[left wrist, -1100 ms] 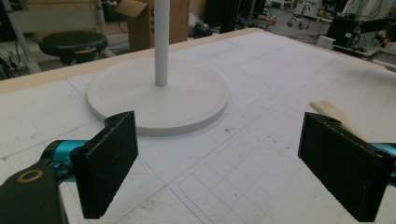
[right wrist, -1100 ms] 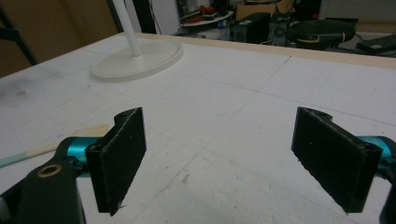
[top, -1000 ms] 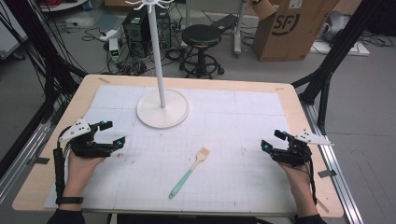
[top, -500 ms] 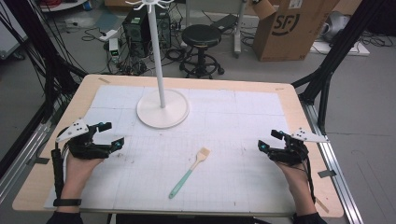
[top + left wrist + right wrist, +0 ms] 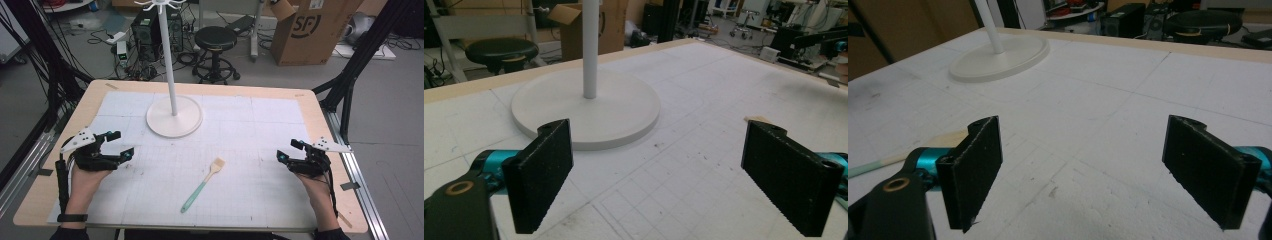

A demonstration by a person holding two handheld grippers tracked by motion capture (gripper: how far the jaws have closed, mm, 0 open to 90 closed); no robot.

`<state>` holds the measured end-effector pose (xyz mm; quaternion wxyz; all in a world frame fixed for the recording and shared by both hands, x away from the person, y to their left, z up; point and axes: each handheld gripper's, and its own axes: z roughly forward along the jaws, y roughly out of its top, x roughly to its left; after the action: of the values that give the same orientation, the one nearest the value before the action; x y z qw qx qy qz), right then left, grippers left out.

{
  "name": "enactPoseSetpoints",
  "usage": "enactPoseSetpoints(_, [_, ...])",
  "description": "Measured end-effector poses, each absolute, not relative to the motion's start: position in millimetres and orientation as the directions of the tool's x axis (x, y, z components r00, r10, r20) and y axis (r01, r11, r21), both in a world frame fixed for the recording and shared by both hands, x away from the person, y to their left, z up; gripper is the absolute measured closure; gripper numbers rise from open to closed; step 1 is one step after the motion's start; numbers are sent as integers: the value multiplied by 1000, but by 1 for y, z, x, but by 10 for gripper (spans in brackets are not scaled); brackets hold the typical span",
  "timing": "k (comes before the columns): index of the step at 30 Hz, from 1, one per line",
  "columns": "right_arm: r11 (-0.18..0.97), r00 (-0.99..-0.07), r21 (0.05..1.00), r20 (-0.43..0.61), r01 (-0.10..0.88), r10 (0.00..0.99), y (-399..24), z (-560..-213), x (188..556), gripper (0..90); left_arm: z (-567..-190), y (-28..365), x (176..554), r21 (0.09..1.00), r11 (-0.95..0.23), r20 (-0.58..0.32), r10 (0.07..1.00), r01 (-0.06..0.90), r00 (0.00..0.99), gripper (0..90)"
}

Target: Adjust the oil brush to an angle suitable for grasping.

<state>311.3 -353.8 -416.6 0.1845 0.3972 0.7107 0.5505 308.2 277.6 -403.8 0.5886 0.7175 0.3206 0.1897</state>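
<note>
A small spatula (image 5: 202, 185) with a wooden head and a mint-green handle lies flat on the white gridded mat (image 5: 240, 125), near the middle front. Its head and handle peek out behind the left jaw in the right gripper view, spatula (image 5: 943, 141). A white stand with a round base (image 5: 174, 116) and a tall pole rises at the back left; base (image 5: 589, 105), base (image 5: 1000, 57). My left gripper (image 5: 121, 144) rests at the left of the mat, open and empty, left gripper (image 5: 664, 180). My right gripper (image 5: 289, 151) rests at the right, open and empty, right gripper (image 5: 1088, 175).
The wooden table edge (image 5: 200, 86) frames the mat. Beyond the table stand a black stool (image 5: 215, 40), a cardboard box (image 5: 312, 27), computer gear and cables on the floor. Black frame posts (image 5: 350, 80) flank the table on both sides.
Both hands have slid slightly toward the near edge of the table. The spatula and the stand have not moved.
</note>
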Motion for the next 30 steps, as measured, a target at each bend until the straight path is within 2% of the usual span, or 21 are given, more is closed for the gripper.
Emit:
enactPoseSetpoints(12, [94, -627, 928, 166, 359, 761, -352, -416, 309, 155, -396, 253, 298, 969, -110, -94, 658, 219, 747, 150])
enactPoseSetpoints(17, [101, -625, 927, 160, 362, 764, -352, -415, 307, 155, -398, 235, 292, 968, -104, -117, 620, 230, 776, 182])
enactPoseSetpoints(30, [113, -625, 925, 152, 364, 766, -351, -416, 307, 155, -406, 181, 274, 943, -215, -112, 515, 255, 850, 331])
